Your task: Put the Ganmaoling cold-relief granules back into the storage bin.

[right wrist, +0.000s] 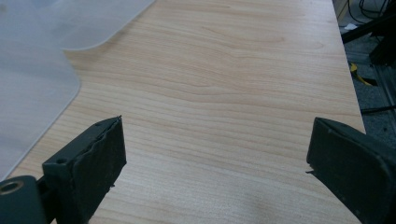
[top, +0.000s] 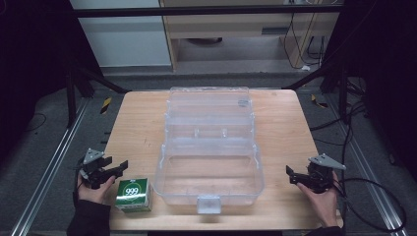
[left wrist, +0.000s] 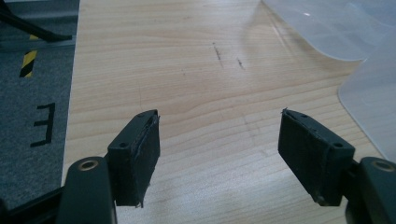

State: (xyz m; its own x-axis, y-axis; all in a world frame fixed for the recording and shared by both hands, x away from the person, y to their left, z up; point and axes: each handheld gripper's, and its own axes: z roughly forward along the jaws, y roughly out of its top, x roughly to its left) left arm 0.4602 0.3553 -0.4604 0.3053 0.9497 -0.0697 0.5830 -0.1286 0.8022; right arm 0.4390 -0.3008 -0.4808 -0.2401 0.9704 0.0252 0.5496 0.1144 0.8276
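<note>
Jaws spread wide and empty on left gripper (top: pixel 112 171) and right gripper (top: pixel 293 175), low over pale wooden table (top: pixel 137 123). Between them, open clear plastic case (top: pixel 209 147), long axis running away, lid rearward; green box (top: pixel 134 194) beside; grey floor (top: pixel 44 142) around.

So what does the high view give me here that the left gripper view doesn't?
High view alone: the green box marked 999 near the table's front-left corner, the clear plastic case as a whole with its lid open, the right gripper and both hands. Left gripper view alone: the left gripper up close with jaws wide apart on nothing, and dark scuffs on the wood. Both: the wooden table and part of the case.
</note>
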